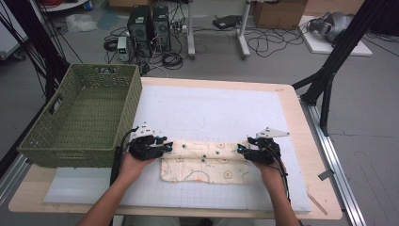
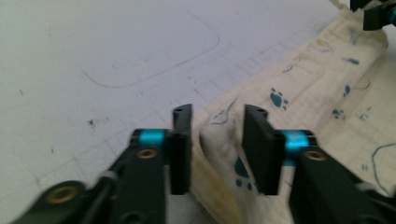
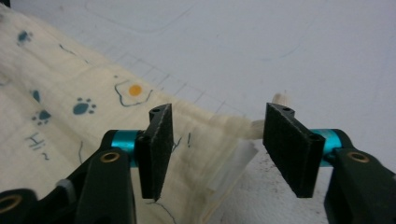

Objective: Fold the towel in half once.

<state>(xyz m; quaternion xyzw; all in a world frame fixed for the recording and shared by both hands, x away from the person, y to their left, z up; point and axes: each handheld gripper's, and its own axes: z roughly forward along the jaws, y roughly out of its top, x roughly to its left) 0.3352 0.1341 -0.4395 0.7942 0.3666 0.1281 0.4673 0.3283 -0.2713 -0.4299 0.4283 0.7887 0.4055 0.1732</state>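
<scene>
Far left sits a green woven basket (image 1: pixel 82 117), stiff and open-topped. Beside it, the left gripper (image 1: pixel 165 145) stands with jaws parted around a raised pucker of the cloth (image 1: pixel 204 165), pads not pressing. The cloth is cream cotton printed with paw prints and fried eggs, folded into a long strip on the white gridded mat (image 1: pixel 211 113). Soft, light and floppy, it looks best pinched at its end corners. The right gripper (image 1: pixel 241 149) gapes wide over the other end.
</scene>
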